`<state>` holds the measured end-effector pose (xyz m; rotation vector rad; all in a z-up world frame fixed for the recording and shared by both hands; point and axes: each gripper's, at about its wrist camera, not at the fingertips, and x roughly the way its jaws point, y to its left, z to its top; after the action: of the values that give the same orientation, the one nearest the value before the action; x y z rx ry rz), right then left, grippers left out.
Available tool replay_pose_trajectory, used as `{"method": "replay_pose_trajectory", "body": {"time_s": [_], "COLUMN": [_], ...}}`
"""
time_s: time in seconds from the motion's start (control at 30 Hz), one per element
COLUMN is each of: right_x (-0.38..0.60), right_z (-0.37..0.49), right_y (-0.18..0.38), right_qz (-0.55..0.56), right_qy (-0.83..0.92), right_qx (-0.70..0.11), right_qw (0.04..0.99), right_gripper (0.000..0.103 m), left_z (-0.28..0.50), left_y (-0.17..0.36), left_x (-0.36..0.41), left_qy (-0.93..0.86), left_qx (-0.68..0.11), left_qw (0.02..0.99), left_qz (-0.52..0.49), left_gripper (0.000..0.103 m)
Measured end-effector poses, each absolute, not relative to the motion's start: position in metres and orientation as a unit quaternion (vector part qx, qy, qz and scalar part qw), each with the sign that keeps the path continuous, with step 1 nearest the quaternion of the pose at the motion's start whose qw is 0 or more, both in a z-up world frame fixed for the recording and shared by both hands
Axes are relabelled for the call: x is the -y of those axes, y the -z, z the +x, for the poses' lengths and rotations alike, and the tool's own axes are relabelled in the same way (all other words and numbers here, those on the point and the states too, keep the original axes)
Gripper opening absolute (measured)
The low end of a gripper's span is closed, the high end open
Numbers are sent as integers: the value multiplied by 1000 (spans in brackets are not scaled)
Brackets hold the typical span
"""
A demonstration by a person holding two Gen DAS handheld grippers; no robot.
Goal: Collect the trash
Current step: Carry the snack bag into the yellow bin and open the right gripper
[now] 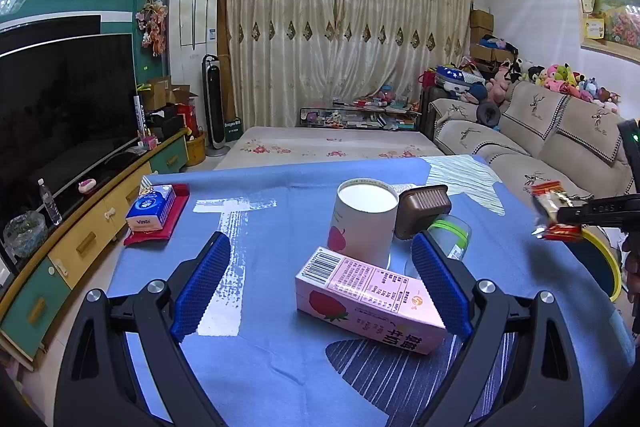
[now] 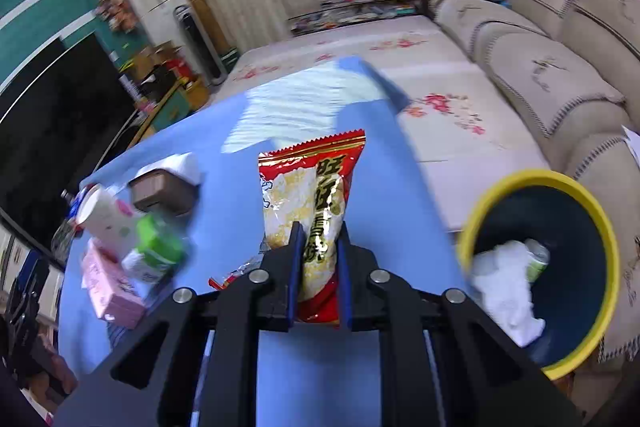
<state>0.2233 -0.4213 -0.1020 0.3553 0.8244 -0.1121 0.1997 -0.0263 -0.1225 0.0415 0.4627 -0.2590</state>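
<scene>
My right gripper is shut on a red and white snack wrapper and holds it above the blue table, left of the yellow-rimmed trash bin. The bin holds white paper and a green-labelled item. The wrapper also shows at the right edge of the left wrist view. My left gripper is open above the table, its right finger close to a pink milk carton lying flat. Behind the carton stand a white paper cup, a brown box and a clear bottle with green label.
A tissue pack on a red cloth lies at the table's left. The blue tablecloth covers the table. A sofa runs along the right. A TV cabinet runs along the left.
</scene>
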Motion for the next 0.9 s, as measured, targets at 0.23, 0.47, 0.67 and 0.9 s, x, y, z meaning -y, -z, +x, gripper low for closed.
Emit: {"method": "replay_pose_trajectory", "body": {"time_s": [0.23, 0.47, 0.67, 0.9], "right_x": [488, 548, 573, 576], "right_z": [192, 160, 149, 140], "right_y": [115, 137, 157, 157], "right_qz": [209, 234, 248, 263], "right_qy": [124, 207, 237, 231], "right_qx": [-391, -389, -397, -385], "right_qw": [888, 867, 851, 854], "right_gripper": [16, 17, 17, 22], "left_z": [203, 204, 206, 203], "left_y": [125, 128, 128, 127], "left_x": [26, 29, 33, 36], "left_qy": [130, 132, 134, 147], "left_qx": [-238, -241, -243, -245], "left_qw": [962, 961, 960, 958], "left_qz": [17, 19, 24, 24], "left_gripper": [91, 91, 91, 91]}}
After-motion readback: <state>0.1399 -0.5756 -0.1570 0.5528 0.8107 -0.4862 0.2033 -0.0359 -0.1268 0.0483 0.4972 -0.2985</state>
